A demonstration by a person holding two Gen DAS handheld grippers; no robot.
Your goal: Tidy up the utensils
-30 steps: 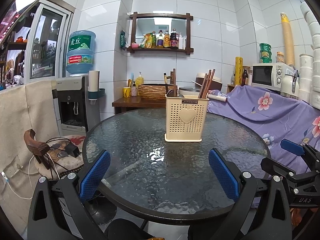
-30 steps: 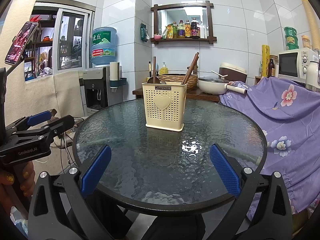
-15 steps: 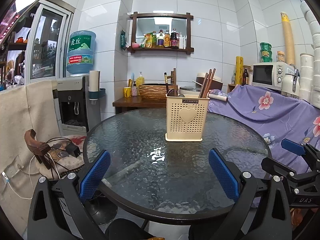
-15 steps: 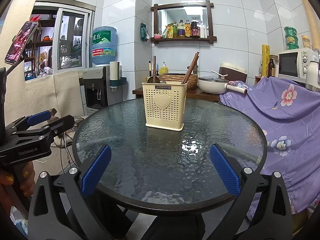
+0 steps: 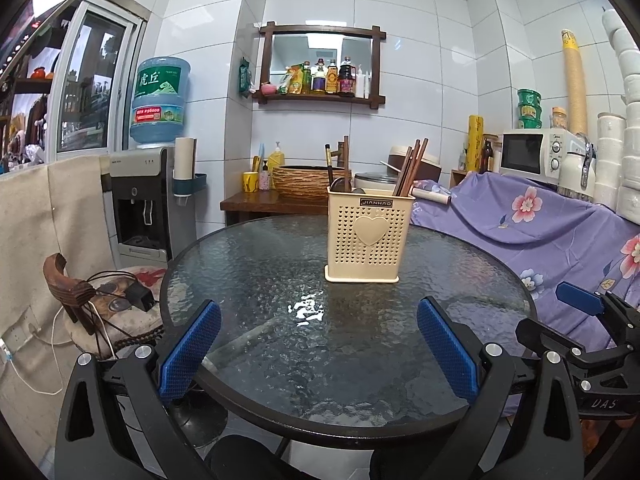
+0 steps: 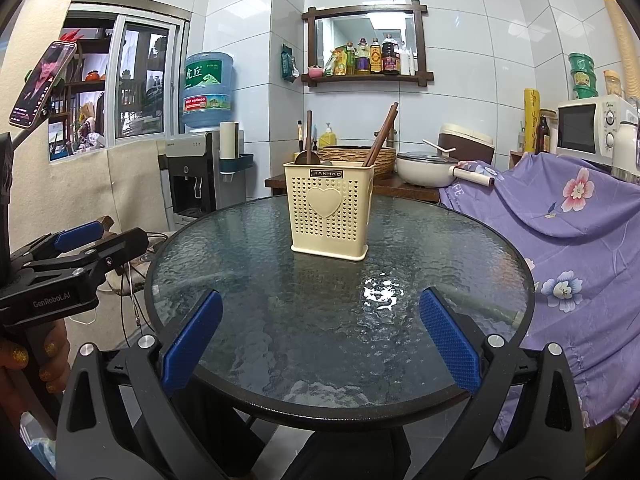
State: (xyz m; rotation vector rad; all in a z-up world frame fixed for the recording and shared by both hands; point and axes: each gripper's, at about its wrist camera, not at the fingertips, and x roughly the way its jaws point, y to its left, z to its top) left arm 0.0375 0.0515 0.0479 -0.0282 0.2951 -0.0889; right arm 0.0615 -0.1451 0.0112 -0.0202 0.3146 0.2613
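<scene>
A cream perforated utensil holder with a heart on its front stands on the round glass table; it also shows in the right wrist view. Brown chopsticks lean in its right part and dark-handled utensils stand in its left part. My left gripper is open and empty over the table's near edge. My right gripper is open and empty at the near edge, to the right of the left one.
A purple flowered cloth covers furniture right of the table, with a microwave behind. A water dispenser and a stool with cables stand at the left. A wooden side table with a basket is behind.
</scene>
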